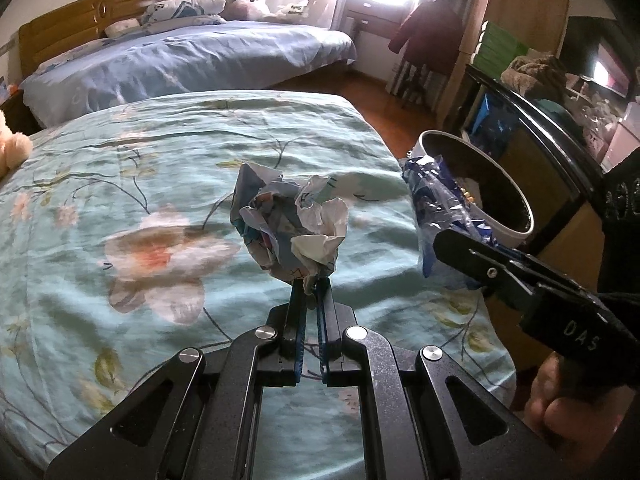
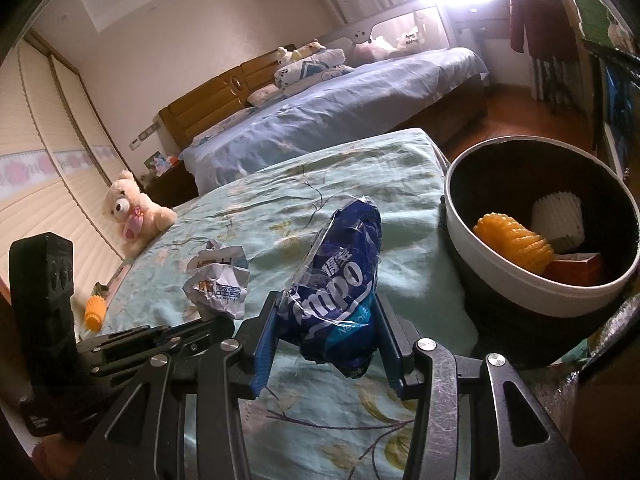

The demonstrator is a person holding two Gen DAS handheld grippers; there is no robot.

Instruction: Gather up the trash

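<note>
Inside the white bin (image 2: 472, 240) lie yellow foam netting (image 2: 514, 242), white netting (image 2: 560, 216).

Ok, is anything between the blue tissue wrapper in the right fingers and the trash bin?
Nothing visible. The blue tissue wrapper, clamped in the right gripper, hangs over the green bedspread. The white trash bin stands just right of it, mouth open, with only bare bedspread between.
</note>
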